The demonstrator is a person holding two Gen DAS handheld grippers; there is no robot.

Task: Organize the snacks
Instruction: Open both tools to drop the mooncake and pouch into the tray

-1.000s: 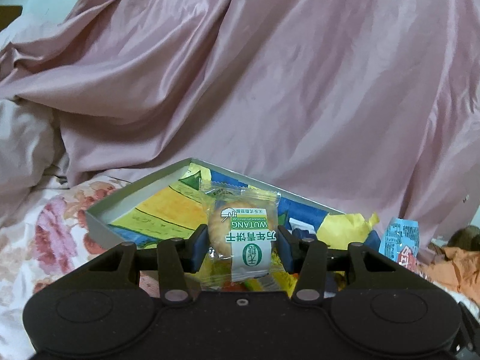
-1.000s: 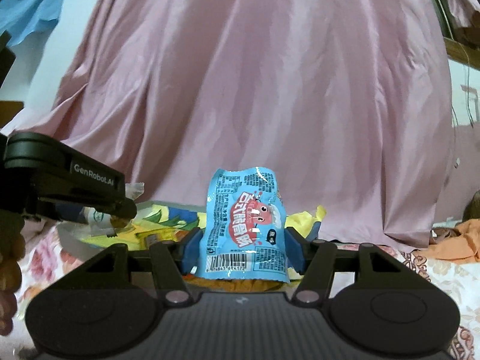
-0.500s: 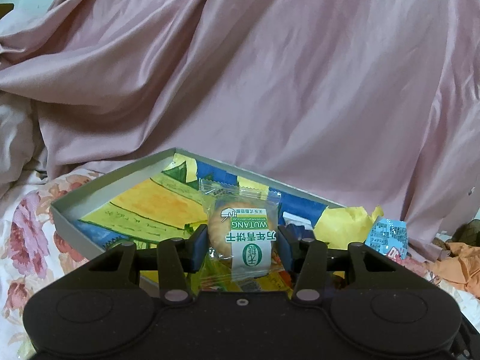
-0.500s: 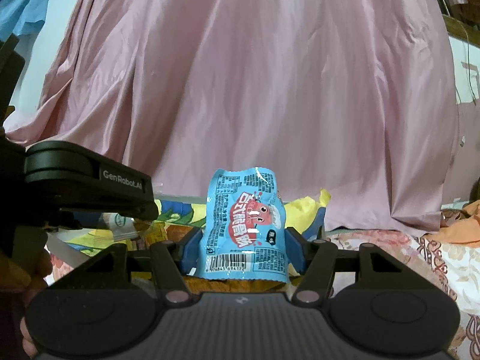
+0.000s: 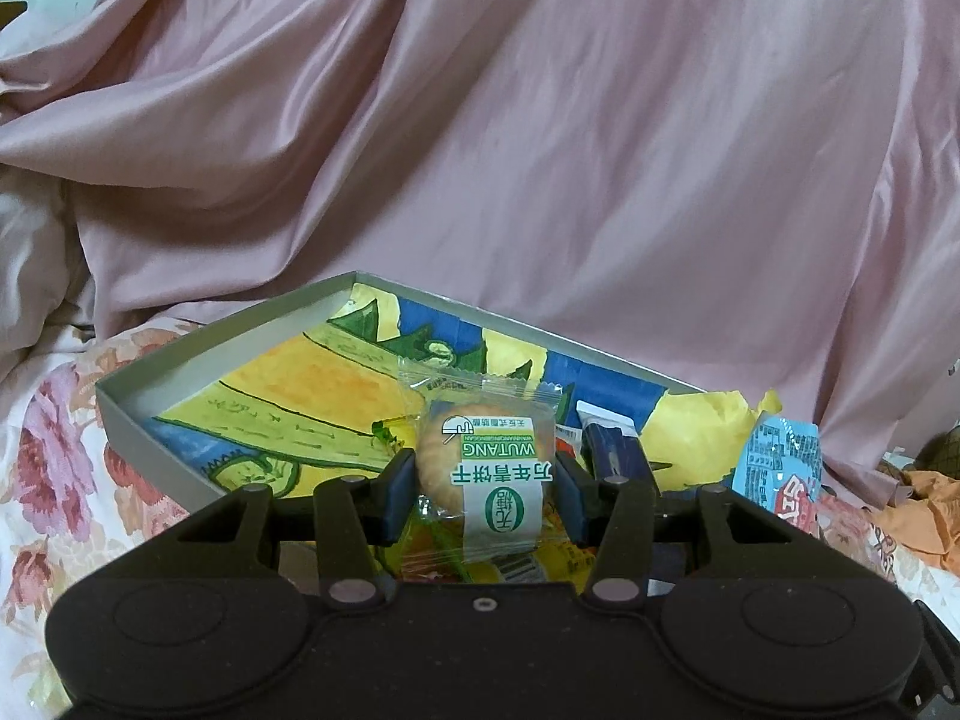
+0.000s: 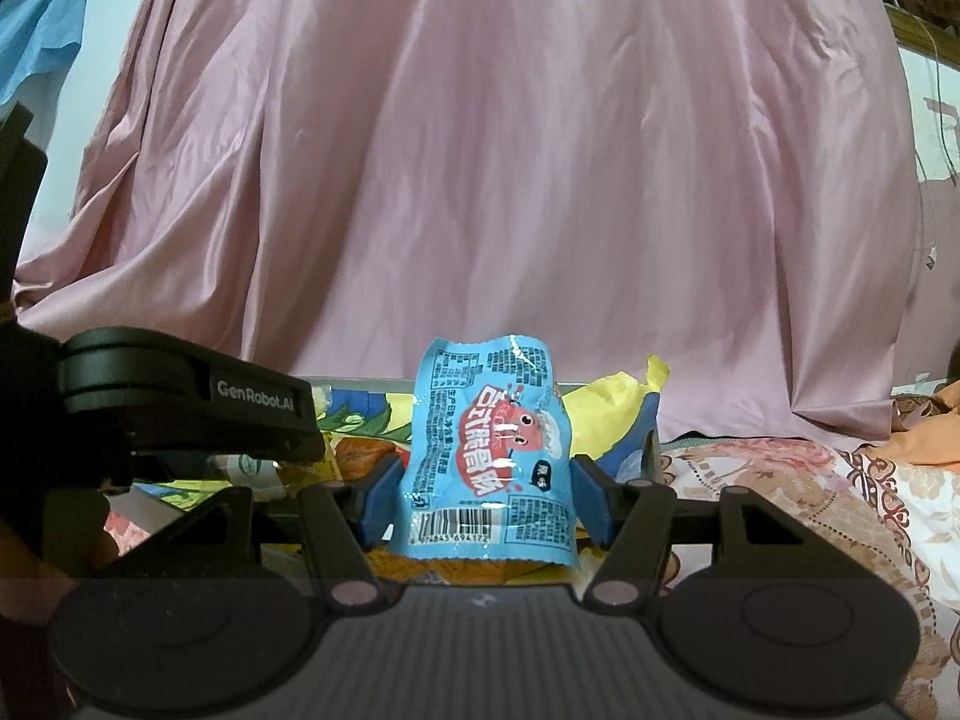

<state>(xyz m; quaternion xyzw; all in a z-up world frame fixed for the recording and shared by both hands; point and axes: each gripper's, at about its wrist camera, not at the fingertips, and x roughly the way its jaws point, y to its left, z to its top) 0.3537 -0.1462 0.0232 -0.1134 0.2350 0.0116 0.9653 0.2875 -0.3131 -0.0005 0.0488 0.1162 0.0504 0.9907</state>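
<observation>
The left gripper (image 5: 487, 495) is clenched on a clear-wrapped round biscuit packet (image 5: 487, 468), its blue pads pressing the wrapper at three and nine o'clock, the packet standing upright and hanging just above the near part of a shallow grey box (image 5: 156, 384). The right gripper (image 6: 485, 492) grasps a light-blue snack pouch (image 6: 489, 456) the same way, upright between its pads, with the box's far corner behind it. In the left wrist view that pouch shows at about three o'clock, beside crumpled yellow paper (image 5: 696, 432) at the box's right end. The box rests on a floral bedspread (image 5: 48, 456), pink satin cloth (image 5: 540, 150) draped behind. Both snacks appear mid-delivery: the step in hand looks like placing. Next, each gripper likely needs lowering onto the colourful box lining, then releasing without crowding the other.
</observation>
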